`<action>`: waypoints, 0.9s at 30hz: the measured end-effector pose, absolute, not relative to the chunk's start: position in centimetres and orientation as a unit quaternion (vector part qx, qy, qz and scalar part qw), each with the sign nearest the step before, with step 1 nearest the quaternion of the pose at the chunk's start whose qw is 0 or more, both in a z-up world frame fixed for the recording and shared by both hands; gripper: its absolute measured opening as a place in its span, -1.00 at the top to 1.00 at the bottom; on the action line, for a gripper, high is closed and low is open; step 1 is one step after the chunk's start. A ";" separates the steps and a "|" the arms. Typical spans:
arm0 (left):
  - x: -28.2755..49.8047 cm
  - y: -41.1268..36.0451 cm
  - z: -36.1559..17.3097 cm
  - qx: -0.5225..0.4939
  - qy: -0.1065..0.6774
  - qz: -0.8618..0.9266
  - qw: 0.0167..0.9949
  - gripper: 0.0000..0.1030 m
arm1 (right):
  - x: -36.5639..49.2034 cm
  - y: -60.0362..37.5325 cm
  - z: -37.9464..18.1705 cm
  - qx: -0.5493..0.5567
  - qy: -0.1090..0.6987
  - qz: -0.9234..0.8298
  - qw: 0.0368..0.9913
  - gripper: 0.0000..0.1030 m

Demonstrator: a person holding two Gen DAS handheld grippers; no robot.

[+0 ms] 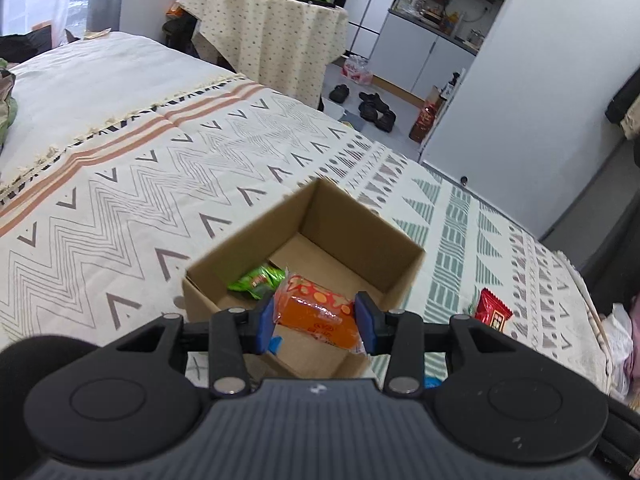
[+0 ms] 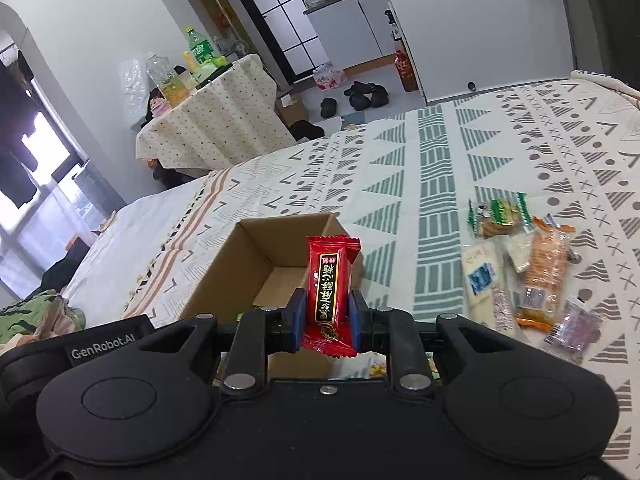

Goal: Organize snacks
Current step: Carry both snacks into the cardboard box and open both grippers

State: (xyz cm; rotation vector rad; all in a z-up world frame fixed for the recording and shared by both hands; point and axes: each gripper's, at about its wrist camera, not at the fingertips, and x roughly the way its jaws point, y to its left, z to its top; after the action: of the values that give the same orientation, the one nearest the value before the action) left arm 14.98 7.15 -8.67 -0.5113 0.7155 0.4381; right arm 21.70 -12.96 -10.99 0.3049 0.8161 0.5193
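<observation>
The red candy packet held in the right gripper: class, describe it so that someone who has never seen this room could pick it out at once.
Start at the patterned bedspread and find the open cardboard box on it. In front of that box, the right gripper pinches the red candy packet upright between its blue pads. Unlike the pale, orange and green snacks lying flat to its right, it is glossy red with a black strip of gold characters.

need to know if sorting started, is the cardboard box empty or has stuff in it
Not empty. The cardboard box is open-topped, and a green snack packet lies on its floor.
</observation>
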 end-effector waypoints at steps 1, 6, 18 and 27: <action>15.0 7.6 -8.6 -0.248 0.342 0.212 0.881 0.20 | 21.8 -12.7 -10.9 0.146 0.391 0.250 0.874 0.57; 15.5 9.7 -8.9 -0.263 0.341 0.213 0.877 0.20 | 22.2 -10.7 -10.4 0.141 0.396 0.262 0.869 0.57; 17.1 12.6 -11.0 -0.296 0.371 0.190 0.859 -0.02 | 22.7 -6.5 -9.8 0.111 0.412 0.262 0.866 0.57; 16.1 13.6 -10.4 -0.294 0.373 0.205 0.856 -0.53 | 22.4 -4.4 -9.4 0.090 0.422 0.262 0.863 0.48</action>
State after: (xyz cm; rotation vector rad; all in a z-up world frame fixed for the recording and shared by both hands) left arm 16.06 13.61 -10.41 -0.6185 0.7831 0.4314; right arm 22.43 -4.45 -9.42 0.1884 0.8852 0.5499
